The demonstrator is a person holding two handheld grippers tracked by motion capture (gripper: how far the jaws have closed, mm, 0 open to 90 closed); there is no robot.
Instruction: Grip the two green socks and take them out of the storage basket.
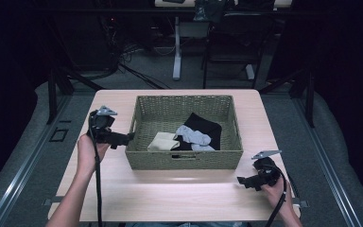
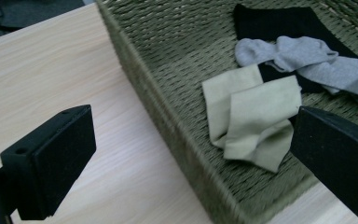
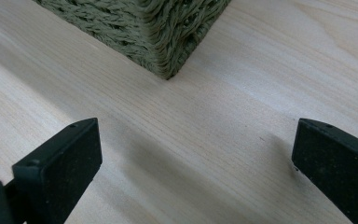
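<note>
The left tool [image 1: 123,138] hovers at the basket's [image 1: 184,160] left wall with its jaws spread wide and nothing between them. In the left gripper view, those jaws frame the beige sock [image 2: 254,116], which lies folded on the basket floor near the front wall.

Procedure, as judged from this position: lift the left tool clear of the rim before moving inward, since the wall stands between the jaws and the sock. Descend over the thickest fold, where two layers overlap, so that one closure takes the whole sock. Keep the jaw tips off the weave; the wicker can snag them. Avoid the neighbouring grey sock [image 2: 307,60], which lies just beside the beige one.

The right tool [image 1: 246,181] rests low over the tabletop [image 1: 179,194] near the basket's front right corner, jaws likewise apart and empty. It is well placed to steady the basket if the lift drags it.

The beige sock is soft, flat and creased, doubled over itself. The grey sock lies crumpled across a black cloth [image 2: 279,21] towards the basket's right half. All three sit inside the basket; none touches a tool.
</note>
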